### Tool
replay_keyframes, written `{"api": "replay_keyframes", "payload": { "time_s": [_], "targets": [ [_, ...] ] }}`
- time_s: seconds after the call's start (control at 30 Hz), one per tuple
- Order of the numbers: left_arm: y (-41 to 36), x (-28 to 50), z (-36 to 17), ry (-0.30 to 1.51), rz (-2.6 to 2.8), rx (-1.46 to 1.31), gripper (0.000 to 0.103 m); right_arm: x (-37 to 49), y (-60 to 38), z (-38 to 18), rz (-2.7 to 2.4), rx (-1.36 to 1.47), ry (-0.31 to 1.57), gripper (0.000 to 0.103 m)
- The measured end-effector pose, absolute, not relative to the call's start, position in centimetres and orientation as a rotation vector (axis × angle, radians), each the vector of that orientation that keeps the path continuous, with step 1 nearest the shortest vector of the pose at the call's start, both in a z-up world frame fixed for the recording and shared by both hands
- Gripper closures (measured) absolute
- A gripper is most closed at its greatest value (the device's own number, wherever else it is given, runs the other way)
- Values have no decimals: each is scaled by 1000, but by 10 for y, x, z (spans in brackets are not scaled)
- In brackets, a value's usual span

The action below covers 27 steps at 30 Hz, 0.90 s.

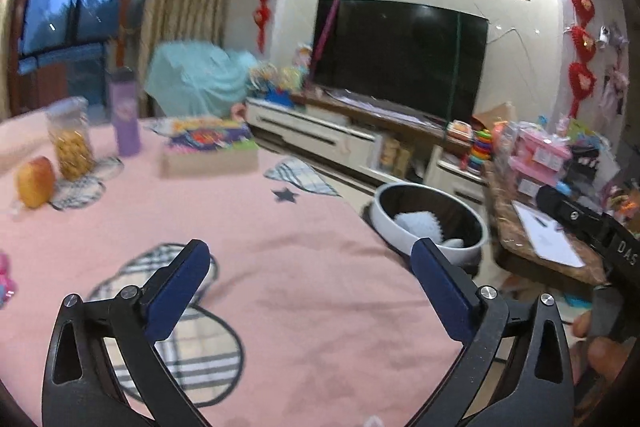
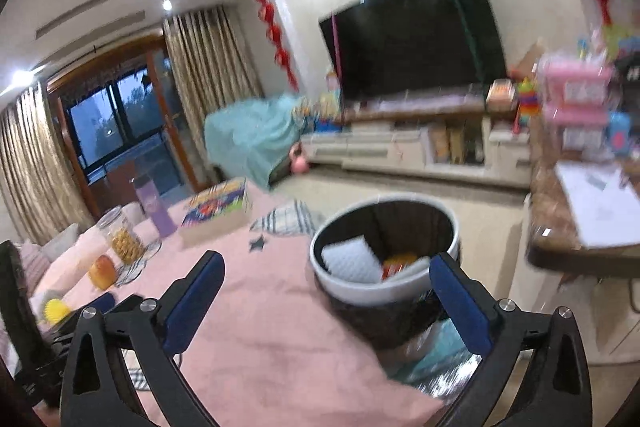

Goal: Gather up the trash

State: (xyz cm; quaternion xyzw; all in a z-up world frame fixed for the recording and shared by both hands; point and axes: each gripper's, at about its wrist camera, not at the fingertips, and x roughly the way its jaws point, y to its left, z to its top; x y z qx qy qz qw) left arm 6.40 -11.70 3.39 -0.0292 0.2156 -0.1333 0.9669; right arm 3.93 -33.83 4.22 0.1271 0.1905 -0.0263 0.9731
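Observation:
A round trash bin (image 2: 400, 287) with a white rim and black liner stands on the floor beside the pink-covered table (image 2: 260, 307). Inside it lie a white foam piece (image 2: 352, 259) and a red and yellow wrapper (image 2: 400, 263). The bin also shows in the left wrist view (image 1: 432, 223), with the white piece (image 1: 420, 223) in it. My left gripper (image 1: 312, 279) is open and empty above the pink cloth (image 1: 280, 247). My right gripper (image 2: 328, 287) is open and empty, its right finger over the bin's near rim. The right gripper's body (image 1: 592, 239) shows at the right of the left wrist view.
On the table stand a jar of snacks (image 1: 72, 143), a purple bottle (image 1: 126, 111), an orange fruit (image 1: 36, 181) and a colourful box (image 1: 208, 147). A yellow spiky ball (image 2: 56, 309) lies at the left. A cluttered side table (image 1: 540, 227) and TV cabinet (image 1: 340, 135) stand beyond.

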Motion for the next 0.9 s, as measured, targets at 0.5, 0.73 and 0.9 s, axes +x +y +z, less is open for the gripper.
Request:
{"api": "replay_keyframes", "payload": {
  "time_s": [0.5, 0.73, 0.9],
  "targets": [
    [-102, 40, 16, 364, -118, -15, 0, 15, -322, 12, -177, 210, 313, 0],
    [-97, 33, 19, 343, -93, -15, 0, 16, -312, 10, -189, 170, 320, 0],
    [-93, 30, 16, 344, -80, -17, 0, 16, -303, 8, -187, 148, 323, 0]
  ]
}}
